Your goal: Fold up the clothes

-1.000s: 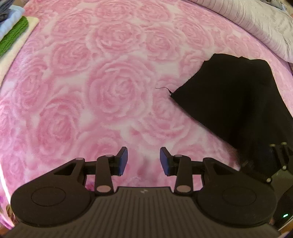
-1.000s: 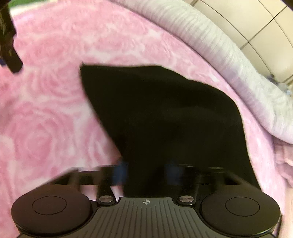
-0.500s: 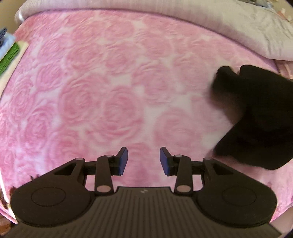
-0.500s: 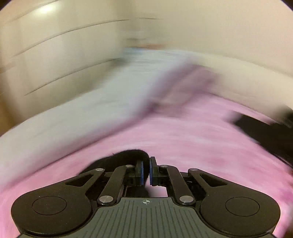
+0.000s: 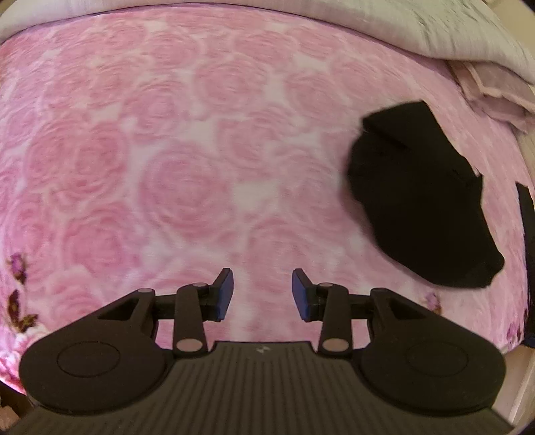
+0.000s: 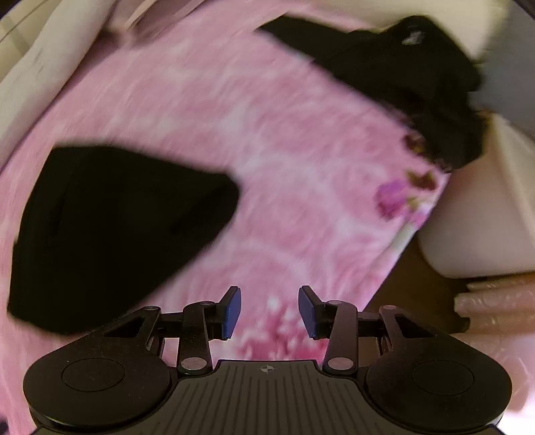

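Observation:
A folded black garment (image 5: 418, 200) lies on the pink rose-patterned blanket (image 5: 187, 160), at the right of the left wrist view. My left gripper (image 5: 261, 295) hovers open over bare blanket, well left of it, holding nothing. In the right wrist view the same black garment (image 6: 110, 227) lies at the left, blurred. My right gripper (image 6: 269, 313) is open and empty, just right of it. A second dark clothing heap (image 6: 411, 77) sits at the blanket's far corner.
A grey-white quilt (image 5: 418, 30) and a pale pink cloth (image 5: 495, 100) lie bunched along the bed's far side. The blanket's edge (image 6: 411, 214) drops off at the right of the right wrist view, with a brown floor (image 6: 418, 287) and pale furniture (image 6: 478, 227) beyond.
My right gripper has let go of the black garment and opened; the garment now lies folded at the right. The left gripper stayed open and drew back toward the bed's near edge.

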The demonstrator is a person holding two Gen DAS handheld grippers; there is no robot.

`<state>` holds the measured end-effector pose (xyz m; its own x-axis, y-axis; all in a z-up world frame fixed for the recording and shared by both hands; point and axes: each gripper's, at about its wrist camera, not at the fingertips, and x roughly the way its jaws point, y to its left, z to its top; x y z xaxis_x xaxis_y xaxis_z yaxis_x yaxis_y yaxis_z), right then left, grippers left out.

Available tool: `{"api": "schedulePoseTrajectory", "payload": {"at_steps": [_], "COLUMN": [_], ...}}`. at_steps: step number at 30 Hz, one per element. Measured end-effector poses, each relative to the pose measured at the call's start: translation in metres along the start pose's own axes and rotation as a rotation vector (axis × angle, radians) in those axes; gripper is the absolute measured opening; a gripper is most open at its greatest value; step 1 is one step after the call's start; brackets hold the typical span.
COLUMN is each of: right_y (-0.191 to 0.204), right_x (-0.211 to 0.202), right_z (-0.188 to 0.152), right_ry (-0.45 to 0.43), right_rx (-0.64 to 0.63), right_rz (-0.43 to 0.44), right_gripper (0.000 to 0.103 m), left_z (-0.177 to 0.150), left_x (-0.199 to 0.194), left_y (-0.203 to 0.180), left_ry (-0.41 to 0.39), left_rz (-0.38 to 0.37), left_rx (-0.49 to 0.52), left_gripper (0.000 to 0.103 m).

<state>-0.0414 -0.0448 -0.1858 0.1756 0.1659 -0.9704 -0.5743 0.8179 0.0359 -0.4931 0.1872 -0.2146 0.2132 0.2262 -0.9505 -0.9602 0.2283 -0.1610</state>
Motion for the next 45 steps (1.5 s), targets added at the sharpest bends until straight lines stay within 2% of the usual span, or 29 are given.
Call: {"api": "schedulePoseTrajectory", "payload": {"at_steps": [4, 8, 12, 15, 21, 23, 25, 27, 30, 32, 33, 34, 35, 39, 42, 45], "right_y": [0.013, 0.022, 0.034, 0.044, 0.062, 0.067, 0.070, 0.073, 0.077, 0.080, 0.082, 0.083, 0.083, 0.056, 0.009, -0.034], "right_x": [0.016, 0.032, 0.043, 0.049, 0.077, 0.085, 0.094, 0.103, 0.116, 0.125, 0.129, 0.134, 0.134, 0.099, 0.067, 0.050], "right_z": [-0.022, -0.031, -0.032, -0.029, -0.019, -0.012, 0.001, 0.014, 0.034, 0.042, 0.038, 0.035, 0.030, 0.001, -0.020, -0.030], "right_ry": [0.064, 0.123, 0.141, 0.150, 0.200, 0.192, 0.185, 0.177, 0.165, 0.173, 0.201, 0.229, 0.240, 0.183, 0.141, 0.058], "right_rx": [-0.010, 0.073, 0.150, 0.268, 0.657, 0.767, 0.805, 0.843, 0.899, 0.912, 0.885, 0.857, 0.826, 0.706, 0.655, 0.613], "right_rz": [0.060, 0.084, 0.090, 0.118, 0.265, 0.304, 0.297, 0.289, 0.278, 0.274, 0.275, 0.277, 0.282, 0.277, 0.231, 0.192], "right_gripper": [0.043, 0.044, 0.044, 0.044, 0.048, 0.049, 0.051, 0.060, 0.068, 0.068, 0.058, 0.041, 0.011, 0.006, 0.005, 0.005], "left_z": [0.009, 0.025, 0.045, 0.063, 0.108, 0.123, 0.132, 0.140, 0.143, 0.140, 0.138, 0.135, 0.132, 0.127, 0.124, 0.121], "left_x": [0.011, 0.026, 0.045, 0.055, 0.068, 0.073, 0.078, 0.083, 0.089, 0.093, 0.095, 0.096, 0.097, 0.098, 0.099, 0.104], "left_y": [-0.014, -0.022, -0.018, -0.007, 0.014, 0.020, 0.024, 0.027, 0.027, 0.026, 0.025, 0.024, 0.023, 0.016, 0.009, -0.005], "left_ry": [0.014, 0.025, 0.061, 0.080, 0.074, 0.064, 0.060, 0.056, 0.063, 0.077, 0.085, 0.092, 0.100, 0.117, 0.129, 0.159], "left_rz": [-0.007, -0.046, -0.067, -0.085, -0.090, -0.086, -0.089, -0.092, -0.102, -0.109, -0.112, -0.116, -0.121, -0.137, -0.155, -0.181], "left_rx": [0.044, 0.107, 0.147, 0.171, 0.232, 0.243, 0.249, 0.254, 0.258, 0.256, 0.256, 0.256, 0.256, 0.250, 0.252, 0.271], "left_gripper": [0.034, 0.034, 0.034, 0.034, 0.034, 0.034, 0.034, 0.034, 0.034, 0.034, 0.034, 0.034, 0.034, 0.034, 0.034, 0.034]}}
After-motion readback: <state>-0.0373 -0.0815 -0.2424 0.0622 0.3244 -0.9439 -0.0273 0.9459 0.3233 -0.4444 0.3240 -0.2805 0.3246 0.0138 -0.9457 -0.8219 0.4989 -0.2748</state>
